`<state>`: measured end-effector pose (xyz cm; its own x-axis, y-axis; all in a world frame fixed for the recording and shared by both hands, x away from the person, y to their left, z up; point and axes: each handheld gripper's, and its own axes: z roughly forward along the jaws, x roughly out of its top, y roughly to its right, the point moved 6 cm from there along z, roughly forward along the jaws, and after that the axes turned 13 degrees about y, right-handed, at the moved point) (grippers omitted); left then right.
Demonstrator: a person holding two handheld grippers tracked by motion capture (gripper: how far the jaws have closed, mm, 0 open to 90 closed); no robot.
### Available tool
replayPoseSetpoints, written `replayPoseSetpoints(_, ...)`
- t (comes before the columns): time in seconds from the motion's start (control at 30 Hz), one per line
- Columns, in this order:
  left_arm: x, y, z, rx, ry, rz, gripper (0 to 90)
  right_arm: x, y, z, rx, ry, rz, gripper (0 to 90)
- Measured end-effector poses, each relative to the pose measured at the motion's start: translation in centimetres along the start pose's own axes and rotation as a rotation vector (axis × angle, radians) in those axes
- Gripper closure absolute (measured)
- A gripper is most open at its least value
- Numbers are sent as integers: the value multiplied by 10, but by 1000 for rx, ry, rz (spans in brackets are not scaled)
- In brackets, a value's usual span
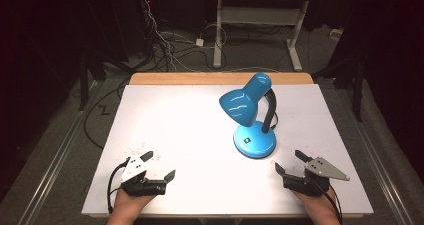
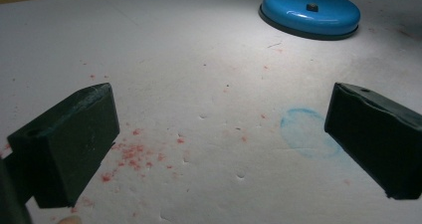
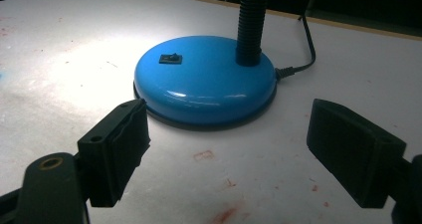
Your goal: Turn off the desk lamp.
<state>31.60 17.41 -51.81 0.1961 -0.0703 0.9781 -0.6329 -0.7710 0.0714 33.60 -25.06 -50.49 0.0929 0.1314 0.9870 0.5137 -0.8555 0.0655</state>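
While blue desk lamp (image 1: 254,116) stands upright, shade facing left | left gripper (image 1: 159,166) spread, empty | right gripper (image 1: 288,161) spread, empty | both resting on surface (image 1: 180,120)

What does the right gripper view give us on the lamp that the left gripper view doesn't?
Right gripper view alone: the black flexible neck rising from the base, and the power cord leaving its far side. Left gripper view alone: a faint blue ring mark and red specks on the white table. Both: the blue lamp base, its small black switch, and open jaws with nothing between them.
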Motion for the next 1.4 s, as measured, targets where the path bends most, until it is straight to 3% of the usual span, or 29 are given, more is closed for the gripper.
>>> replayPoseSetpoints(0.33,-1,0,0,-1,-4,0,1,-1,1,-1,9,-11,4,323)
replayPoseSetpoints(0.87,-1,0,1,-2,-5,3,1,-1,0,-3,12,-48,1,782)
replayPoseSetpoints(1.1,-1,0,1,-4,-5,4,1,-1,1,-4,7,-59,24,890)
replayPoseSetpoints(1.4,-1,0,1,-4,-6,8,1,0,0,-3,20,-59,9,900)
